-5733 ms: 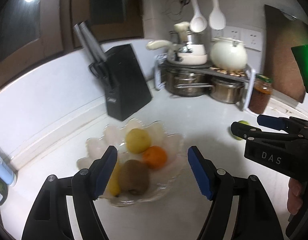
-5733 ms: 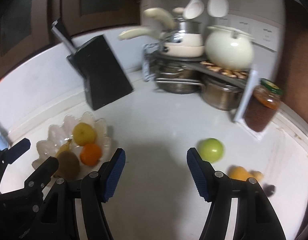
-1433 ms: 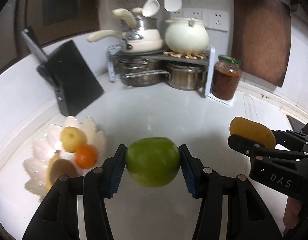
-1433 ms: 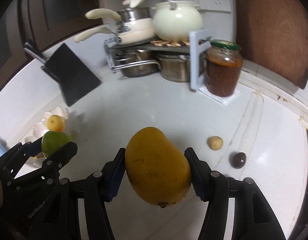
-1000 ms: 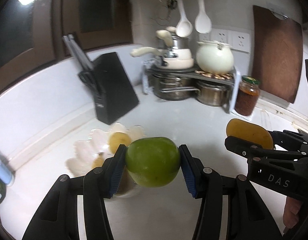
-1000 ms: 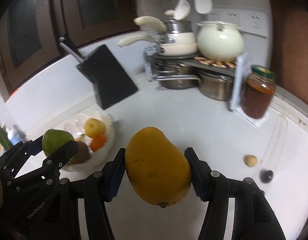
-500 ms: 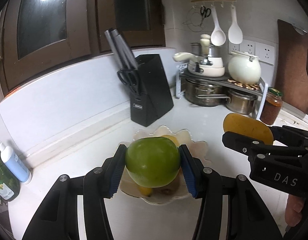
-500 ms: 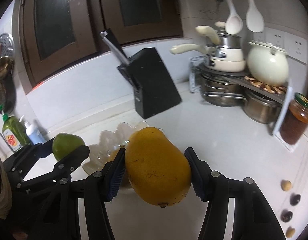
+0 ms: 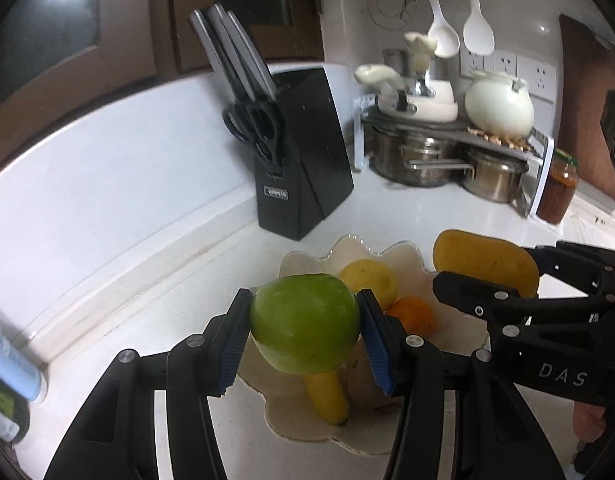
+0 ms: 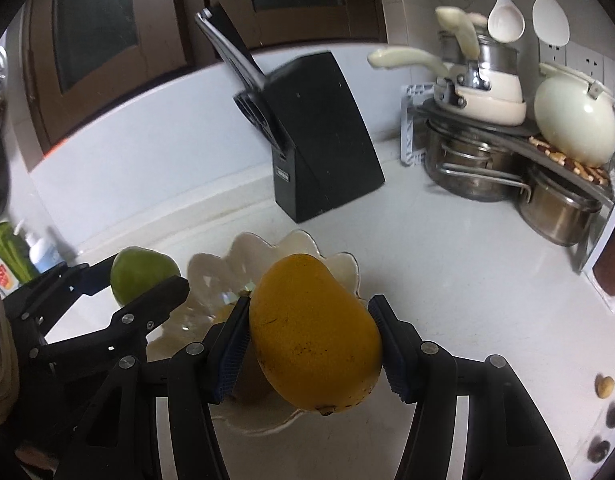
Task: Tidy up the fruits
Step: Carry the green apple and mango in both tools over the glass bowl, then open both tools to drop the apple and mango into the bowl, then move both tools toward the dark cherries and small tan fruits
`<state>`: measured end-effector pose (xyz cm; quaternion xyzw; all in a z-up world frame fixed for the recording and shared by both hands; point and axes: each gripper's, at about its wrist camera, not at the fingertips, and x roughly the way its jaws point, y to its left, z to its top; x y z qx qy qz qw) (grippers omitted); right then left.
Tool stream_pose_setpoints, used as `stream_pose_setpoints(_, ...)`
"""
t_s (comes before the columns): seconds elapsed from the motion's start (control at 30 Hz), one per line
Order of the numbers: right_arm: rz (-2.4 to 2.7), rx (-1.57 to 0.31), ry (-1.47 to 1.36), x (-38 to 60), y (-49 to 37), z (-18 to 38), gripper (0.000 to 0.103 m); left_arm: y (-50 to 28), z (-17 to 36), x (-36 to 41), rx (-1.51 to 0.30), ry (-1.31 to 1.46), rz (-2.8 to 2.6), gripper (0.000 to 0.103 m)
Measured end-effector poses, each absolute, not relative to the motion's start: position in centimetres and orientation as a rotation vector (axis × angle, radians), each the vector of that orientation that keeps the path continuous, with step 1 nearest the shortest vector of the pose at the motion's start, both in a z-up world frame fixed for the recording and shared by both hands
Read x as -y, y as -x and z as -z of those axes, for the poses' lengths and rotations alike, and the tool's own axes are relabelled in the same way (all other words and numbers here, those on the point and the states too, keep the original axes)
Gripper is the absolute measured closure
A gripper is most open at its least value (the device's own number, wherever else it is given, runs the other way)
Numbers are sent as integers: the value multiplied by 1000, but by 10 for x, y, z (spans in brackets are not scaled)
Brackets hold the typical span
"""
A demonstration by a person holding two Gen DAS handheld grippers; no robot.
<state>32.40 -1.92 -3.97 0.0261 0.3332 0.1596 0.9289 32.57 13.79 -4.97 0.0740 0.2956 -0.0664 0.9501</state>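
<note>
Left gripper (image 9: 303, 330): its two blue pads squeeze a green apple (image 9: 303, 322) from both sides – a firm grasp. In the right wrist view it shows at the left edge, with the apple in it.
Green apple: up in the air, over the near-left edge of the fruit bowl (image 9: 399, 264), not touching it.
Right gripper (image 10: 313, 338): its blue pads press on a yellow mango (image 10: 313, 332) – it is held tight, with the stem end pointing down.
Yellow mango: up in the air, above the fruit bowl's near side. In the left wrist view it hangs to the right of the bowl's far rim.
Fruit bowl: clear glass with a wavy petal rim, sitting on the white counter (image 10: 447, 248).
Inside the fruit bowl: a lemon (image 9: 369, 276) at the back, an orange (image 9: 413, 312) to the right of it, and a banana (image 9: 327, 396) at the front. Something brown lies right of the banana, but it is too blurry to name.
Knife block (image 9: 303, 152): black, behind the fruit bowl and near the wall, with knives and scissors in it.
Pot rack (image 10: 507, 136): far behind the fruit bowl to the right, with steel pots under it and a cream kettle (image 10: 573, 120) on top.
Jar (image 9: 555, 186): right of the pot rack, well apart from the fruit bowl.
Small fruits (image 10: 605, 386): on the counter far right of the fruit bowl – one is tan, the others are dark.
</note>
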Motion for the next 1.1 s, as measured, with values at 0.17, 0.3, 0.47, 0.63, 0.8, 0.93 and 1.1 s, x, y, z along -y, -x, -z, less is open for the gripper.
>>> stream_pose_setpoints(0.17, -311, -714, -35, 16, -343, 53, 43, -344, 65, -139, -648, -160, 169, 51)
stream_pose_setpoints(0.3, -298, -734, -30, 15, -353, 59, 43, -353, 74, -138, -683, -155, 193, 51)
stream_pose_setpoints(0.47, -293, -741, -35, 16, -356, 62, 43, -358, 80, -135, -716, -168, 231, 51)
stream_pose_setpoints(0.63, -311, -752, -51, 14, -355, 63, 43, -350, 76, -139, -688, -190, 163, 34)
stream_pose_setpoints(0.8, -322, -726, -39, 7, -352, 58, 39, -338, 67, -150, -652, -200, 82, 30)
stream_pose_setpoints(0.93, -297, -669, 3, 2, -342, 45, 27, -328, 59, -162, -630, -159, 20, 28)
stream_pose_setpoints(1.1, -241, -634, 8, 8, -329, 33, 27, -309, 44, -166, -582, -126, -34, 26)
